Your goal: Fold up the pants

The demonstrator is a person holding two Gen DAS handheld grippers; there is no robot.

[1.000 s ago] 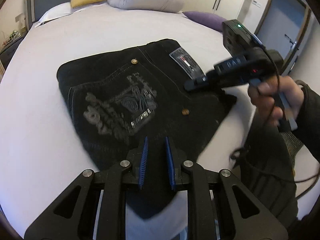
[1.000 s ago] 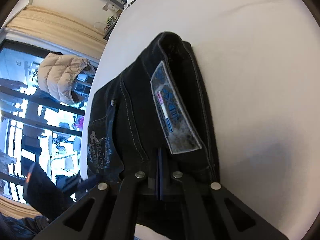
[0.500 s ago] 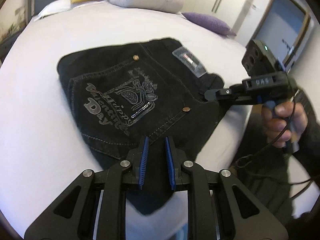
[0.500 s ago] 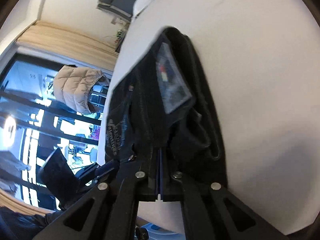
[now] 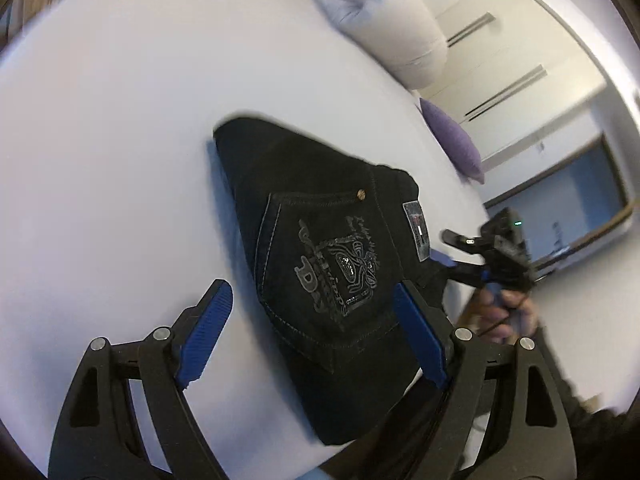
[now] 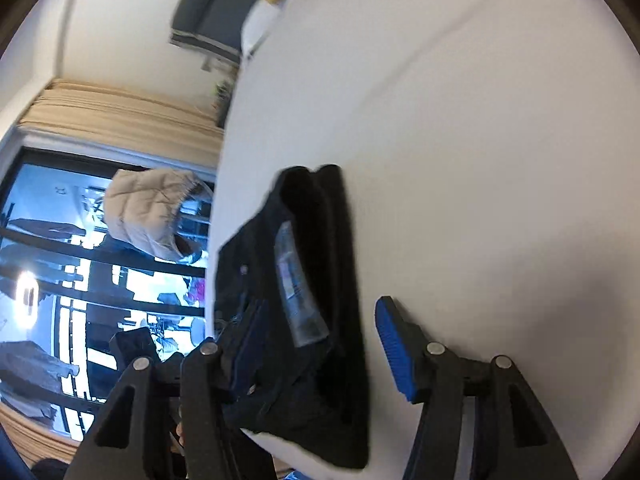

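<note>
Left wrist view: folded black pants (image 5: 320, 248) lie on a white bed (image 5: 120, 140), filling the centre of the frame, with an embroidered back pocket (image 5: 340, 272) facing up and a small label (image 5: 416, 230) at the waistband toward the right. The left gripper (image 5: 316, 336) sits at the bottom of the frame with its blue pads (image 5: 204, 332) spread far apart and its jaws opening; the lower end of the pants shows between the pads, but neither pad presses on the cloth. At the right edge, a hand (image 5: 504, 312) holds the right gripper (image 5: 460, 252), its dark fingers reaching toward the waistband corner. A pale rolled duvet (image 5: 392, 28) and a purple pillow (image 5: 452, 136) lie at the upper right of the bed, with white cupboard doors (image 5: 500, 60) behind. Right wrist view: the same pants (image 6: 304, 300) run from the centre down to the bottom of the frame, the label (image 6: 296, 292) blurred. The right gripper (image 6: 320, 344) has its jaws opening as well; the pants lie in the gap, the right blue pad (image 6: 394, 348) stands clear of the cloth over bare sheet, and the left pad is in shadow against the fabric. A beige puffer jacket (image 6: 148, 212) hangs before a large window (image 6: 60, 260) at the left.
</note>
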